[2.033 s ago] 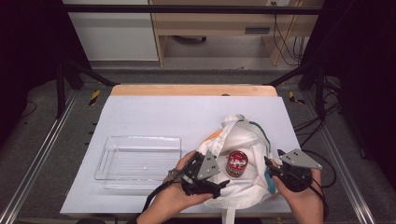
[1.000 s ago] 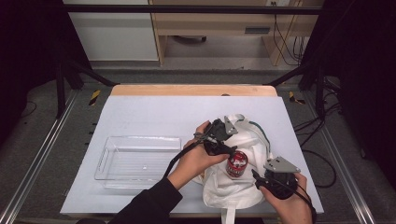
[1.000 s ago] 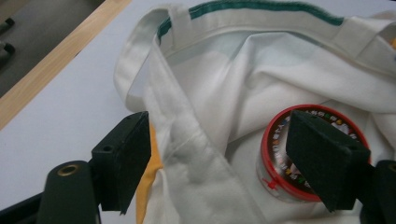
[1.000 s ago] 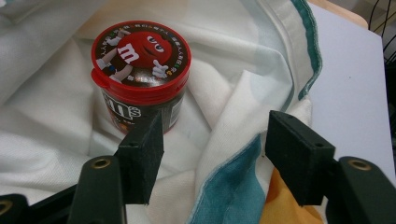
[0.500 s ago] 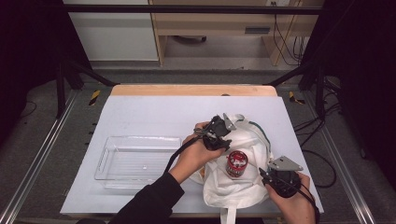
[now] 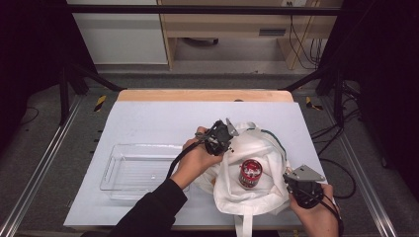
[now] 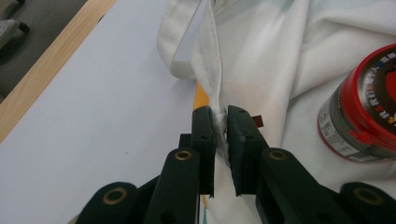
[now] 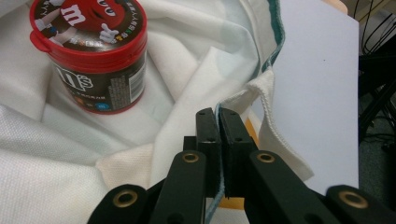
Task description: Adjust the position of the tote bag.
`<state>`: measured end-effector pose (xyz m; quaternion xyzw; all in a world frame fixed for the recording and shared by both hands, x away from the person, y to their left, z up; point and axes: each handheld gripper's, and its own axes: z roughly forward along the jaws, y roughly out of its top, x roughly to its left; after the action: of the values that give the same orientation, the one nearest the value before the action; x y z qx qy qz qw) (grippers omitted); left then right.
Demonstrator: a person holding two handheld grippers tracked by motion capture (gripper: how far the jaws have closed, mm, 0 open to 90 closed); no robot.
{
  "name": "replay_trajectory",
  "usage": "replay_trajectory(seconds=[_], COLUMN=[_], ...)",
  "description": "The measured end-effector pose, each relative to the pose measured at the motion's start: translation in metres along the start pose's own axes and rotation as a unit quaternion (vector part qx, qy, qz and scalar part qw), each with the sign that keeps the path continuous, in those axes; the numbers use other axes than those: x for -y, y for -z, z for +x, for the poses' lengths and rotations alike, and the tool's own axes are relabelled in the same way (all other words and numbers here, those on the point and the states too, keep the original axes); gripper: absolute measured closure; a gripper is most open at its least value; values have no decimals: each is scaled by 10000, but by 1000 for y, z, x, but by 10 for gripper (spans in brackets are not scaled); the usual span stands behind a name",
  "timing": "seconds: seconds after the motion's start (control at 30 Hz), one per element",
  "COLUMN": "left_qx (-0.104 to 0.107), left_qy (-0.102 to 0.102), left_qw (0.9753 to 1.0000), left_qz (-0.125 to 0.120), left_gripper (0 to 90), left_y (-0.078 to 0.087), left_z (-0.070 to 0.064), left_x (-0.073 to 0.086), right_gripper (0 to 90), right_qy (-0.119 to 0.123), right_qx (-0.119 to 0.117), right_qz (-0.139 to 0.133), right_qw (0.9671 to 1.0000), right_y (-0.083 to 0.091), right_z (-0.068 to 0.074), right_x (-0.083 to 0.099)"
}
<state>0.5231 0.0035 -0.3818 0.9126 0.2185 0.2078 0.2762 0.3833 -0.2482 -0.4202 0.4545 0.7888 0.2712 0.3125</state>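
A white cloth bag (image 6: 257,192) lies on the white table at the front right, its mouth spread wide. A red-lidded candy jar (image 6: 250,172) stands on the cloth inside the opening; its lid shows in the left gripper view (image 7: 369,98) and the right gripper view (image 8: 91,51). My left gripper (image 6: 223,143) is shut on the bag's upper left rim (image 7: 215,88). My right gripper (image 6: 291,183) is shut on the bag's right rim (image 8: 261,86), which has a green trim.
A clear plastic tray (image 6: 141,170) rests on the table left of the bag. The table's wooden far edge (image 6: 205,95) runs across the back. Metal frame rails (image 6: 44,163) flank both sides, and cables lie at the right.
My left gripper moved from the bag's near left side up to its far left rim and shut on it. The right gripper shifted slightly down and right, stretching the bag's mouth wider.
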Motion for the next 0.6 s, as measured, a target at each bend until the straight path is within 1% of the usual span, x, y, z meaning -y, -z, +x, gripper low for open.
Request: replay_trajectory(seconds=[0.13, 0.17, 0.27, 0.37, 0.4, 0.5, 0.53, 0.6], left_qx=[-34, -41, -57, -50, -50, -77, -66, -54], left_qy=[-44, -31, -4, 42, 66, 93, 111, 158], left_qw=[10000, 10000, 10000, 10000, 9999, 9998, 9997, 9996], left_qz=[9, -1, 48, 60, 82, 159, 189, 213], left_gripper=[820, 821, 821, 820, 821, 821, 821, 821], left_y=[3, 4, 8, 10, 11, 7, 6, 4], left_z=[0, 0, 4, 8, 10, 13, 13, 14], left_x=[3, 3, 7, 12, 14, 19, 21, 24], right_gripper=[886, 886, 886, 886, 886, 886, 887, 887], right_qy=[-21, -61, -61, -50, -98, -199, -230, -194], right_qx=[28, 52, 63, 133, 172, 152, 142, 150], right_qz=[-13, -14, -13, 51, 68, 128, 171, 235], right_qw=[10000, 10000, 10000, 9999, 9998, 9996, 9995, 9994], right_y=[4, 6, 10, 13, 14, 10, 9, 6], right_z=[-4, -5, -8, -13, -15, -23, -23, -23], right_x=[2, 2, 4, 10, 13, 24, 25, 26])
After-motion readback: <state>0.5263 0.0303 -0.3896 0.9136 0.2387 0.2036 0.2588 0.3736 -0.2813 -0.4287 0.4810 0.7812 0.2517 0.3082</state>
